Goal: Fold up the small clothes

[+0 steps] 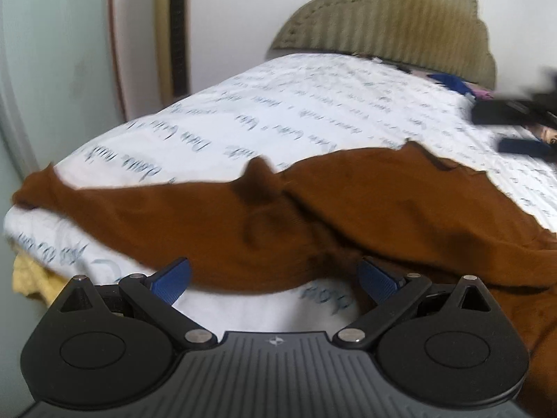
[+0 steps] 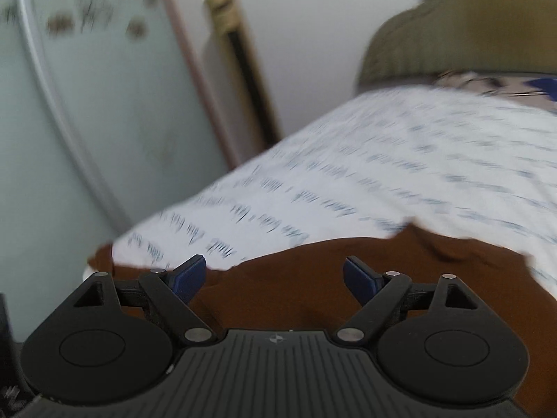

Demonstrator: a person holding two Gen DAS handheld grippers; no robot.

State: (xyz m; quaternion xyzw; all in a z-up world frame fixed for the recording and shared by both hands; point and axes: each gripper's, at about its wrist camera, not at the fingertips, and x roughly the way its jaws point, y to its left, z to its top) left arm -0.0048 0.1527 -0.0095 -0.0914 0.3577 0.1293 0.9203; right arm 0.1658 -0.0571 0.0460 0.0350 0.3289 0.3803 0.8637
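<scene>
A rust-brown garment (image 1: 313, 216) lies rumpled across the near part of a bed with a white sheet printed with blue script (image 1: 296, 104). My left gripper (image 1: 275, 275) is open, its blue pads wide apart just at the garment's near edge, holding nothing. In the right wrist view the same brown garment (image 2: 313, 278) fills the area under my right gripper (image 2: 275, 275), which is open and empty above it. The other gripper shows as a dark blurred shape in the left wrist view (image 1: 515, 115) at the far right.
An olive ribbed headboard (image 1: 390, 21) stands behind the bed. A pale green panel (image 2: 87, 122) and a white wall with a gold-and-black strip (image 2: 240, 62) are to the left. Yellow fabric (image 1: 31, 278) shows below the bed's left edge. Dark and patterned items (image 1: 463, 87) lie near the headboard.
</scene>
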